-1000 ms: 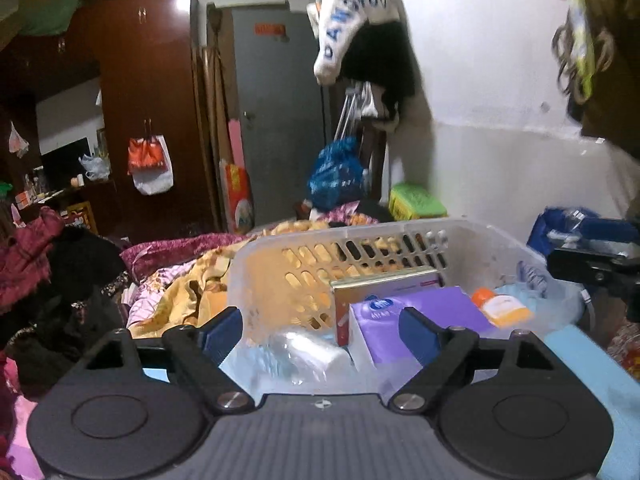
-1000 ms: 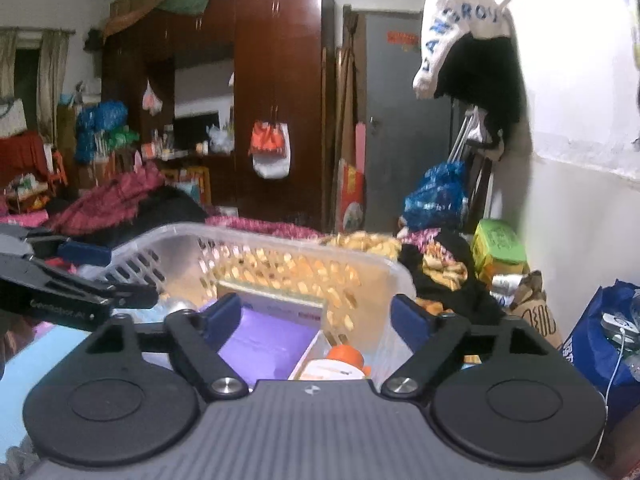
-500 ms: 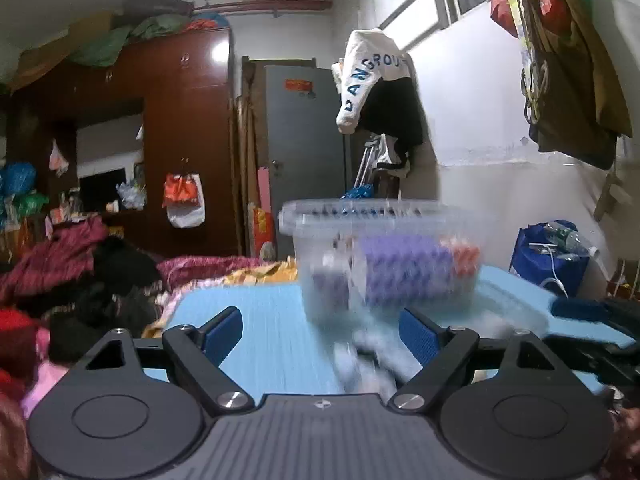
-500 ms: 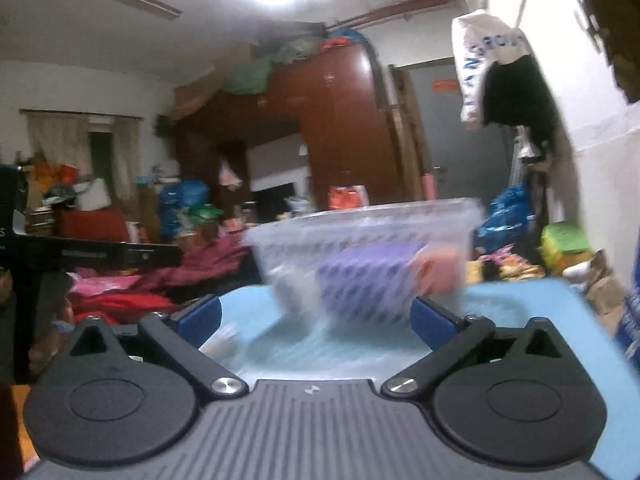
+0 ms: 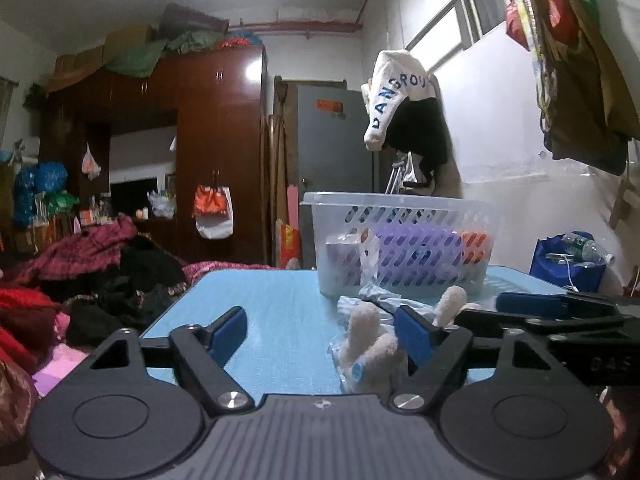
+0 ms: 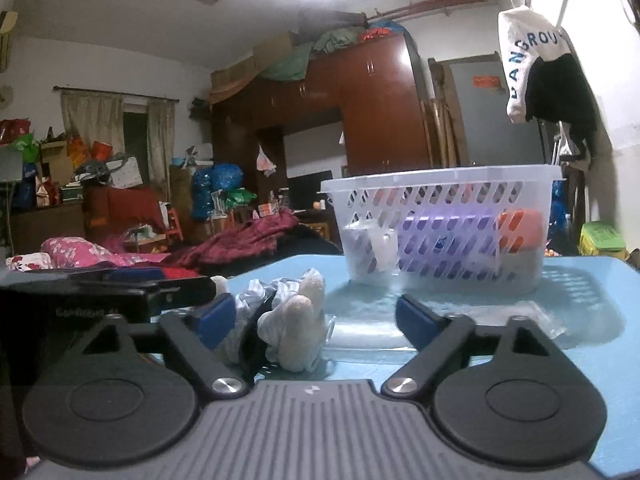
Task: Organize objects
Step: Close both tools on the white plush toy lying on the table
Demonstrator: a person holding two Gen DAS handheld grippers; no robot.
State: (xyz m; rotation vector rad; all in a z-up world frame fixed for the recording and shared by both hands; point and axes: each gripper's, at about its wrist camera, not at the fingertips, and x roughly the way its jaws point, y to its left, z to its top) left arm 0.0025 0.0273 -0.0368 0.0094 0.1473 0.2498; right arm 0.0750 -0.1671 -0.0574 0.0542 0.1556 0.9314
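A white slotted plastic basket (image 5: 400,236) (image 6: 440,232) stands on the light blue table (image 5: 272,312) (image 6: 600,280) and holds a purple pack, an orange-capped bottle and a white pack. In front of it lies a white fuzzy bundle (image 5: 370,346) (image 6: 294,320) with pale blue cloth, in a clear wrapper. My left gripper (image 5: 322,334) is low over the table with its jaws closing, and the bundle sits just inside its right finger, not pinched. My right gripper (image 6: 316,320) is also closing, with the bundle against its left finger and a wide gap on the other side.
Each gripper shows in the other's view, the right gripper (image 5: 560,308) and the left gripper (image 6: 100,292), close on either side of the bundle. A flat clear plastic bag (image 6: 516,316) lies right of it. Piled clothes (image 5: 92,272) lie beyond the table's left edge.
Both grippers came down from above the basket to table level and drew back from it. The fuzzy bundle now lies between their fingers, and both sets of jaws stand a little narrower.
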